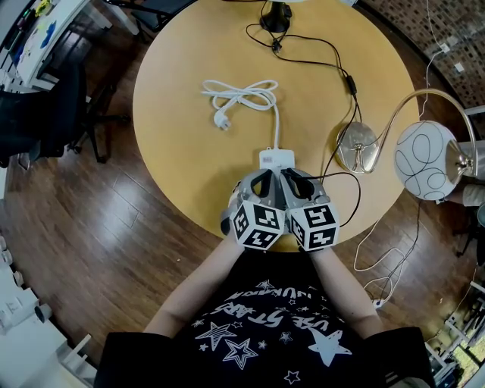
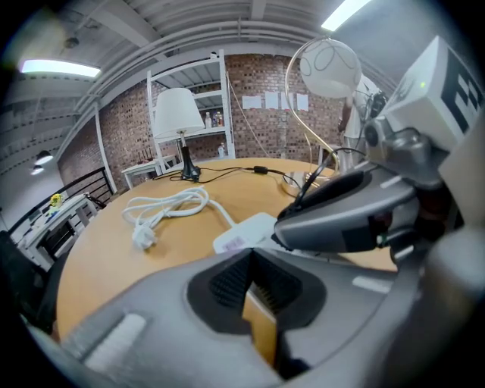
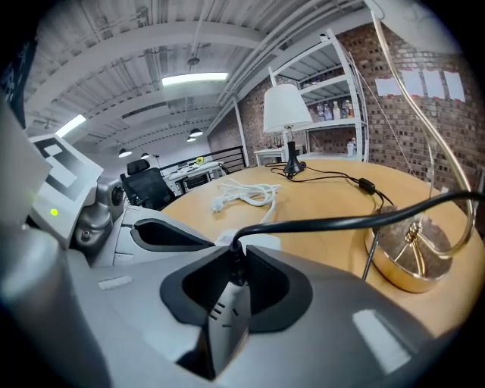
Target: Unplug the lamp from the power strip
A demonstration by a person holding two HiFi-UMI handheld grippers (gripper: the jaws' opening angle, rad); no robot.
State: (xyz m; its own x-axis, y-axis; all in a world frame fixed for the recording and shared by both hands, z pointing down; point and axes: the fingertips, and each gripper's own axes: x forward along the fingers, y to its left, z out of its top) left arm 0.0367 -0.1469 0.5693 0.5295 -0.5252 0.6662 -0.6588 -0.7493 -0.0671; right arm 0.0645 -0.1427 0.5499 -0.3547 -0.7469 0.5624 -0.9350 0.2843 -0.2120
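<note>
The white power strip (image 1: 276, 158) lies on the round wooden table (image 1: 182, 144), its white cord (image 1: 241, 95) coiled behind it. The gold-based lamp (image 1: 356, 147) with a white globe shade (image 1: 426, 161) stands at the right. Its black cord (image 3: 341, 221) runs into my right gripper (image 3: 233, 265), which is shut on the black plug (image 3: 233, 254) right at the strip (image 3: 254, 241). Whether the plug still sits in the socket is hidden. My left gripper (image 2: 250, 276) rests close beside the right one (image 1: 294, 179), jaws together and holding nothing, just short of the strip (image 2: 244, 231).
A black-based table lamp (image 1: 276, 17) with a white shade (image 2: 178, 112) stands at the far side, its thin black cable (image 1: 318, 53) crossing the table. Chairs and a desk (image 1: 45, 45) stand at the left. Loose cables (image 1: 383, 273) hang off the table's right edge.
</note>
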